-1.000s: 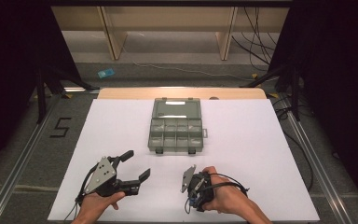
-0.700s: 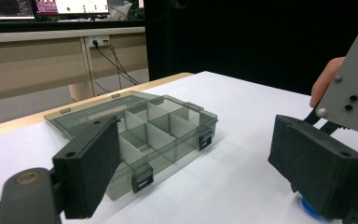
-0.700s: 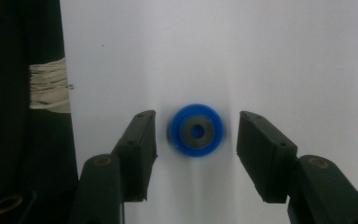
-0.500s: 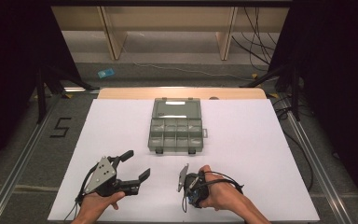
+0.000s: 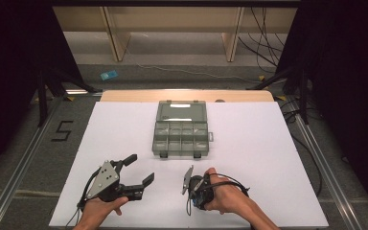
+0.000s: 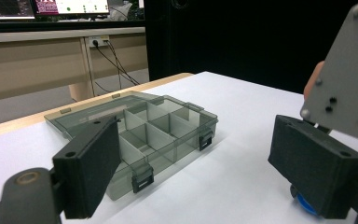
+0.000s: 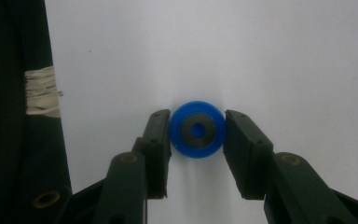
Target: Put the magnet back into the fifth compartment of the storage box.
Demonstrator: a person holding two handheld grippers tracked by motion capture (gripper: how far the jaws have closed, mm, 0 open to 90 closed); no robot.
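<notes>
Between the right gripper (image 7: 197,140) jaws — closed against it — blue ring (image 7: 197,129), flat, dark metal centre with 1 hole.

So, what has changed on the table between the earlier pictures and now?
The right gripper shifted slightly left and tipped downward; its jaws now flank a small blue round wheel on the white table. The left gripper, open, and the open grey plastic compartment box stayed put.
</notes>
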